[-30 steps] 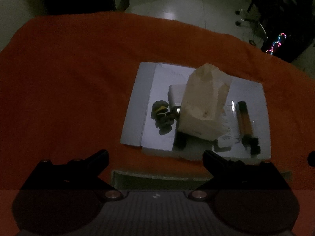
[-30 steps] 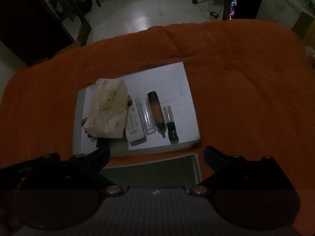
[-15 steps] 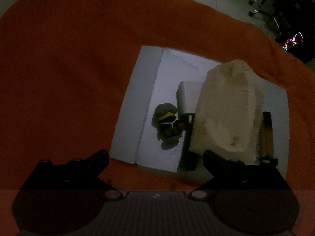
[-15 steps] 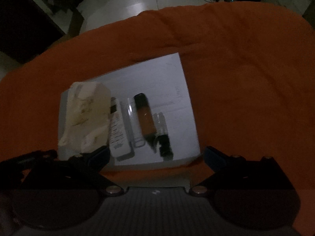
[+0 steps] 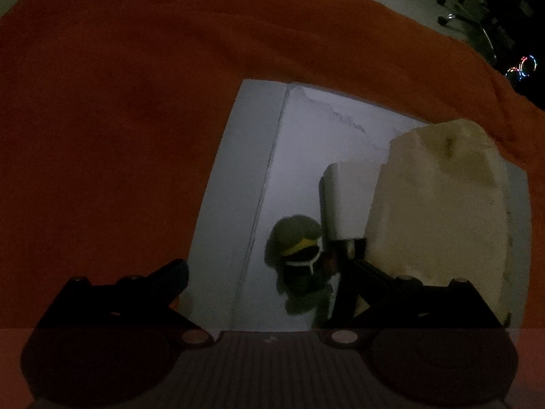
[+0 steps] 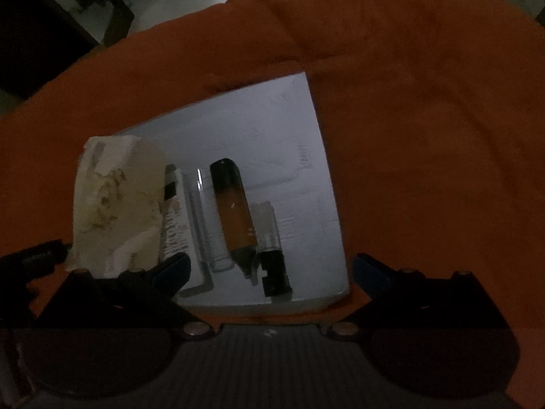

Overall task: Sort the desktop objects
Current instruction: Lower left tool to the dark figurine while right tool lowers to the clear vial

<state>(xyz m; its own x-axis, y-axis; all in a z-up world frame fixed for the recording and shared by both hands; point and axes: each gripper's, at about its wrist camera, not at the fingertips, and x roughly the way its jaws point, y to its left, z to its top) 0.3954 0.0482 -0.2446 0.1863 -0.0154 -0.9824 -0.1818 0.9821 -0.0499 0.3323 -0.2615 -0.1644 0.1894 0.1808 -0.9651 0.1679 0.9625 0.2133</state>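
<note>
Orange cloth (image 5: 136,119) fills most of the left wrist view, draped over the table. Centre right: white sheet (image 5: 238,187) carrying a small dark figurine (image 5: 299,259) with a yellow band, a white block (image 5: 347,201) behind it, a cream crumpled bag (image 5: 439,211) at far right. Left gripper (image 5: 269,269) spread wide, empty, straddling the figurine. Figurine probably light, rigid, lumpy: best pinched across the body.

Right wrist view: same cloth (image 6: 425,119), same sheet (image 6: 272,129) at centre, same bag (image 6: 115,201) at left, figurine hidden. Shown only here: white remote (image 6: 175,225), clear tube (image 6: 204,218), amber-and-black marker (image 6: 233,211), small vial (image 6: 272,248). Right gripper (image 6: 269,266) spread, empty, low over the marker end. Marker and vial likely smooth, stiff, prone to rolling; mid-barrel grip safest.
</note>
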